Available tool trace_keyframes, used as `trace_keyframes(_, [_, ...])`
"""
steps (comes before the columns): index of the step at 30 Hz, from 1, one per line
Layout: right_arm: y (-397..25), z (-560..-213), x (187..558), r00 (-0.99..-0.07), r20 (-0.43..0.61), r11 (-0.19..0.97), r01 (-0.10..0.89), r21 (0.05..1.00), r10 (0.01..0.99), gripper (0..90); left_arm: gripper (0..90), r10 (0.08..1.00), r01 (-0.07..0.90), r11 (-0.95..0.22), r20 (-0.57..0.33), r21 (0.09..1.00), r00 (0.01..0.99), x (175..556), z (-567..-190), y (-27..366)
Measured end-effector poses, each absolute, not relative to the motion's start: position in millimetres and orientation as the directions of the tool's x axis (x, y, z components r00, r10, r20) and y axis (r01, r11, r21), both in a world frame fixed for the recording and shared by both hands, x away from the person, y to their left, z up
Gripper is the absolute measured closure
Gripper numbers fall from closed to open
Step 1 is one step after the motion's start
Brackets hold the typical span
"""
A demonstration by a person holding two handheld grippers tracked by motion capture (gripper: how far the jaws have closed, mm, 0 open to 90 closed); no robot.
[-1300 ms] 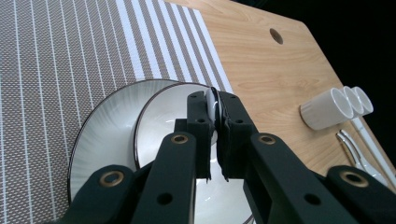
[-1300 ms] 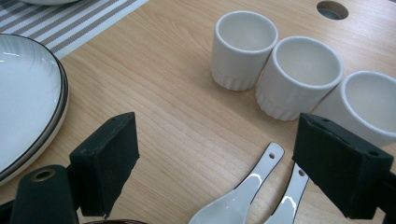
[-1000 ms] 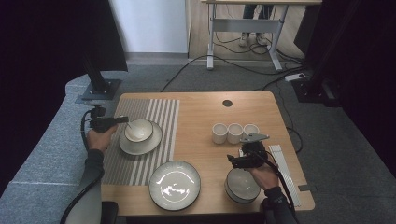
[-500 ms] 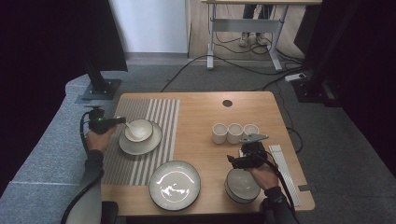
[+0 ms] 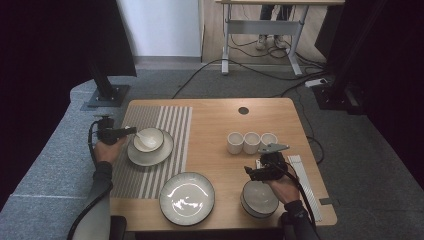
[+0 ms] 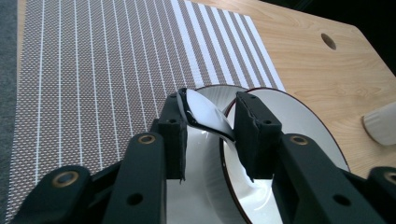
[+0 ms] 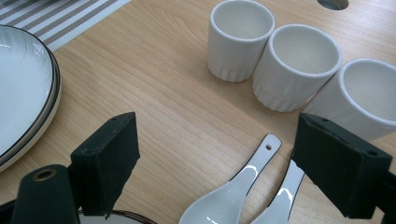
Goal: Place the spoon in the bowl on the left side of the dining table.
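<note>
Over the bowl, left tool clamping a spoon, right tool spread above two spoons.

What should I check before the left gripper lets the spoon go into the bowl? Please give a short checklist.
1. Spoon held between the left gripper jaws: ok.
2. Spoon above the bowl, not the mat: ok in the high view.
3. Bowl seated on its plate: ok.
4. Spoon scoop already touching the bowl's bottom: cannot tell.
5. Right gripper open and apart from the two spare spoons: ok.
6. Three cups far from the left gripper: ok.
</note>
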State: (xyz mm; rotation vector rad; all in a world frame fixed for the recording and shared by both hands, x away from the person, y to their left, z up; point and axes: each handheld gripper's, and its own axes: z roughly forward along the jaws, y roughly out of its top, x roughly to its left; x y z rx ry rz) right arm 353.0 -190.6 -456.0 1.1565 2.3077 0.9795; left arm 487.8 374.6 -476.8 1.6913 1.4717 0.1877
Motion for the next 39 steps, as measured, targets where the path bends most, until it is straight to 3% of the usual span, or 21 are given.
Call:
trace_keyframes(10, [-191.1, -456.6, 352.9, -0.592, -0.022, 0.419, 0.543, 0.727, 0.805, 14.5, 52.5, 0.88, 0.717, 0.051, -0.371, 0.695, 0.297, 484.8, -476.5, 374.7])
trace_keyframes(27, [-192.0, -457.6, 353.0, -0.593, -0.026, 0.419, 0.538, 0.731, 0.805, 13.7, 14.8, 0.897, 0.588, -0.124, -0.163, 0.8, 0.411, 453.1, -441.9, 356.8])
trace_keyframes(34, [-200.4, -456.8, 351.8, -0.568, -0.011, 0.384, 0.541, 0.748, 0.823, 13.3, 4.8, 0.877, 0.548, -0.205, -0.096, 0.811, 0.47, 428.5, -433.5, 340.2])
trace_keyframes(39, [-212.1, -460.2, 348.9, -0.539, 0.002, 0.349, 0.547, 0.761, 0.842, 13.0, 4.0, 0.859, 0.539, -0.243, -0.08, 0.807, 0.506, 411.5, -437.6, 331.0])
